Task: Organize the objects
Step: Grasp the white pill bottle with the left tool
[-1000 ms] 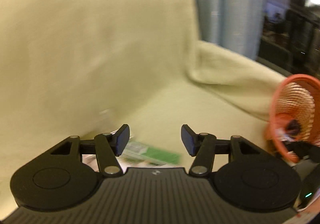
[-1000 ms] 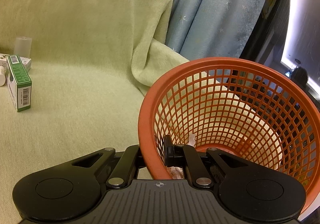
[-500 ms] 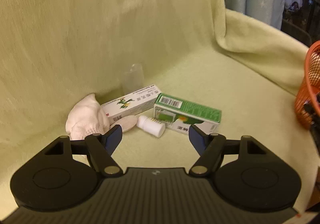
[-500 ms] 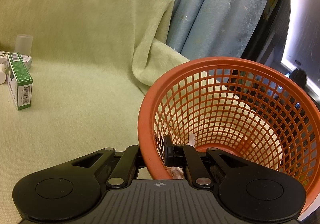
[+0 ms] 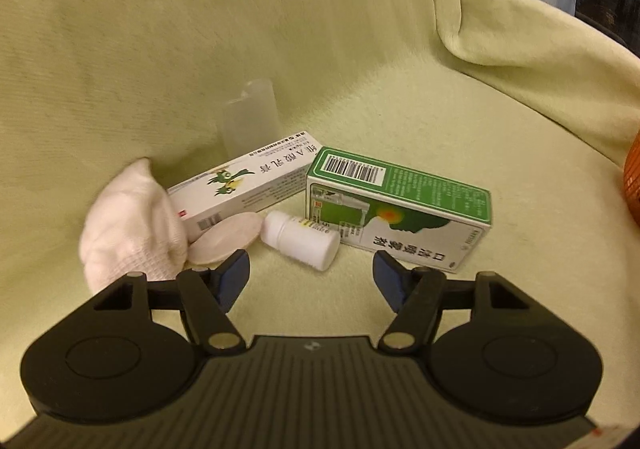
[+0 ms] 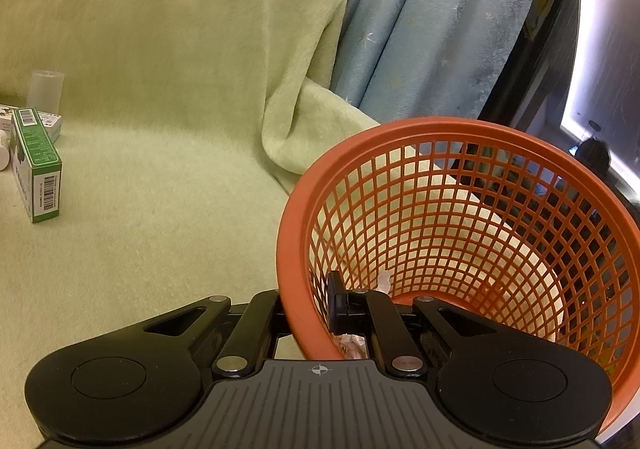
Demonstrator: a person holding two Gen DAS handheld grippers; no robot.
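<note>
Two grippers: left gripper [image 5: 311, 279] lowered, jaws just narrowed yet apart and empty, right before white pill bottle [image 5: 301, 239] beside green box [image 5: 400, 205]; ready to grasp. Right gripper [image 6: 308, 309] clamped on orange basket [image 6: 460, 129] rim.

I seem to be in a home living room: a sofa under a pale green blanket [image 6: 168, 49], blue star-patterned curtains [image 6: 432, 29], perhaps a window [image 6: 600, 49] at night.
</note>
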